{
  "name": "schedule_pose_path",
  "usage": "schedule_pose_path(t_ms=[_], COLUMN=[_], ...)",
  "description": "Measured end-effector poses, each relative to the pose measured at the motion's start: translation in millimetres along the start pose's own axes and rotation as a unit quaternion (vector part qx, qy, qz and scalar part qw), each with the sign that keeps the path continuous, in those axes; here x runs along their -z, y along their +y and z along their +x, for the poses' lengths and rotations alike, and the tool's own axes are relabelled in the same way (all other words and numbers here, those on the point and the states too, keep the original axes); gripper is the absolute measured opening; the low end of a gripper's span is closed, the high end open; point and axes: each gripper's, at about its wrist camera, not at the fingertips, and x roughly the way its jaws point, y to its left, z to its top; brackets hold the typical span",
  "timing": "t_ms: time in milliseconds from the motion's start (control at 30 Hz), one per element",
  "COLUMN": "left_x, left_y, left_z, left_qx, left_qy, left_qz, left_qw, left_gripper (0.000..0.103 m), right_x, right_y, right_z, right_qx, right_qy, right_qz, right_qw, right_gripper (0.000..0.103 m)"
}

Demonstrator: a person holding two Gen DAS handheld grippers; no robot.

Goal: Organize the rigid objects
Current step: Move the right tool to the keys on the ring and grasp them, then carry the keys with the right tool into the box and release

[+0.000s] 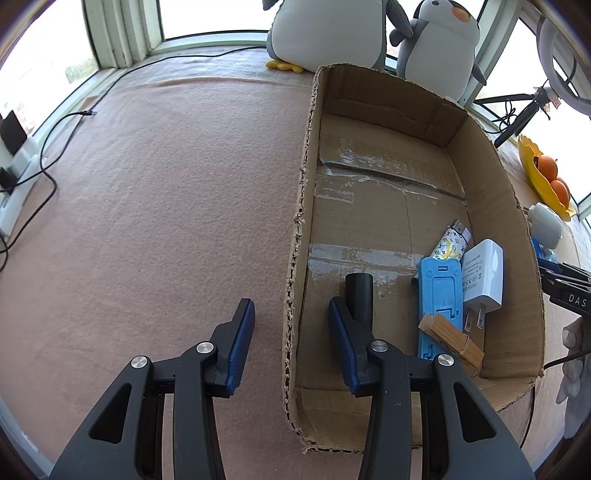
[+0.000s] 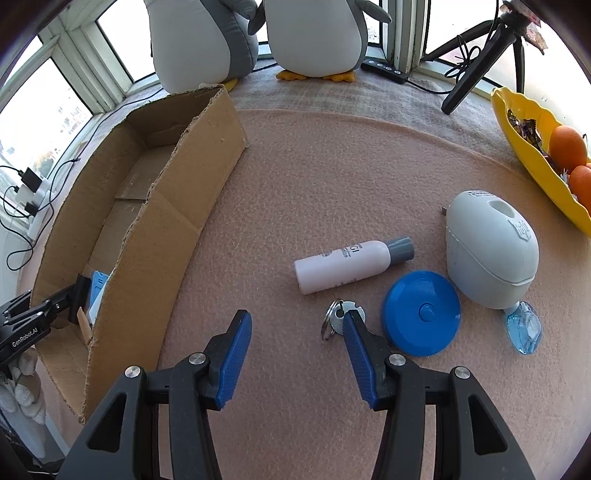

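Your left gripper (image 1: 291, 321) gaped empty astride the cardboard box's (image 1: 295, 236) left wall. Your right gripper (image 2: 295, 328) was spread empty over the mat's near edge, the white bottle (image 2: 347, 264) lying just ahead

Two plush penguins (image 2: 258, 33) stand at the back by the window (image 1: 207, 16) — white bellies, grey flippers, yellow feet; a yellow dish (image 2: 532, 147) holds oranges (image 2: 567, 146) at the right edge; a black tripod (image 2: 480, 55) leans near the sill; black cables (image 1: 48, 147) trail to white chargers (image 2: 31, 188) — all on a pink felt table (image 1: 166, 203).
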Motion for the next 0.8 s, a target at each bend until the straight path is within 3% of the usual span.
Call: schedule_pose_path(t_ms=[200, 533, 800], left_x=[0, -1, -1], left_y=[0, -3, -3], left_z=[0, 0, 0], left_qx=[-0.001, -0.003, -0.002], left_qy=[-0.001, -0.001, -0.002], left_qz=[0.0, 0.001, 0.001], left_qw=[1.0, 1.0, 1.0], left_gripper=[0.042, 0.042, 0.042], right_x=[-3, -1, 5], right_y=[-7, -26, -25], right_z=[-1, -3, -12], right_qx=[-0.009, -0.006, 0.008], right_qy=[-0.001, -0.003, -0.017], right_qz=[0.022, 0.064, 0.045], right_qw=[1.0, 0.998, 0.999], right_gripper=[0.038, 0.007, 0.002])
